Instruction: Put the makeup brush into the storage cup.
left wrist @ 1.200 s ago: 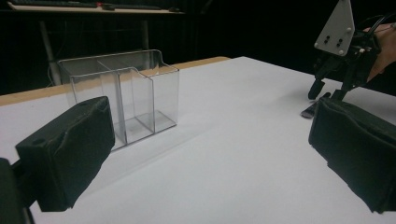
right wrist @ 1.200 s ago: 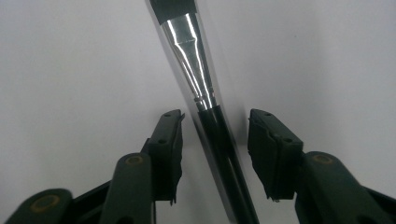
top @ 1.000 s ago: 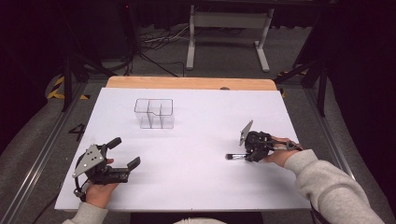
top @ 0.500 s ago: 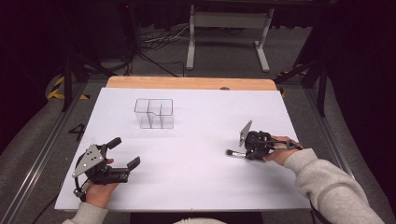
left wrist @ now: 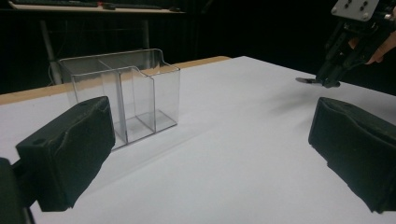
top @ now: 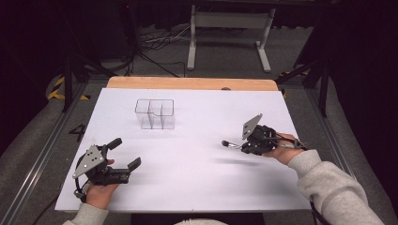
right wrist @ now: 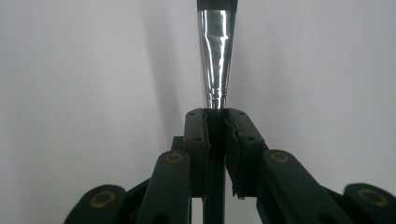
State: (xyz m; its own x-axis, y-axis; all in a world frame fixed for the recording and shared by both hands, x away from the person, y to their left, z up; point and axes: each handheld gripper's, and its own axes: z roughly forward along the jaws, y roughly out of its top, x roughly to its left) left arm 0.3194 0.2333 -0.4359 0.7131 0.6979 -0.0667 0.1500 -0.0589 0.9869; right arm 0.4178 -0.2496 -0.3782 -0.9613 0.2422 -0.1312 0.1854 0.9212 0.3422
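thing: slim makeup brush with black handle and silver metal ferrule (right wrist: 215, 56) | state: clamped at the handle, off the counter | pose: roughly level, tip pointing left | place: right half of white counter

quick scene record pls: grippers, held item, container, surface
left gripper: open, holding nothing, low over the table's near left
right gripper: shut on brush
brush: silver ferrule sticks out past the jaws, handle clamped between them
organizer: clear, several compartments, upright, far left of centre, looks empty
table: white top
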